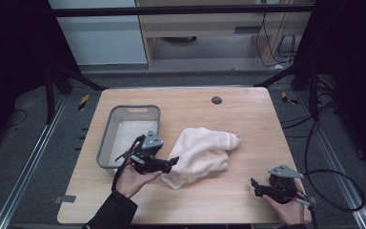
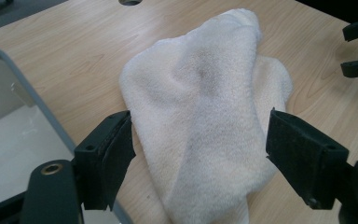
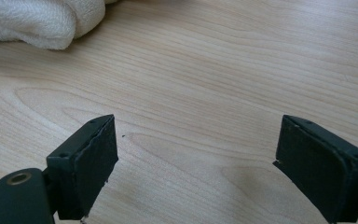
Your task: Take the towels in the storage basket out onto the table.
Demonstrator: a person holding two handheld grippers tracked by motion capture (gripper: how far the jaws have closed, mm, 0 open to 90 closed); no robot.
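White terry towel [image 1: 202, 153] crumpled at table centre, soft and light, will drape and sag when lifted; best grab is a bunched fold at its near-left corner, about 7 o'clock. Left gripper [image 1: 171, 162] there, jaws spread either side of that fold, not yet pinching. Grey plastic bin [image 1: 106, 138] at 9 o'clock, smooth, rounded corners. Right gripper [image 1: 254, 187] at 4 o'clock, jaws spread over bare wood-grain table [image 1: 248, 119].
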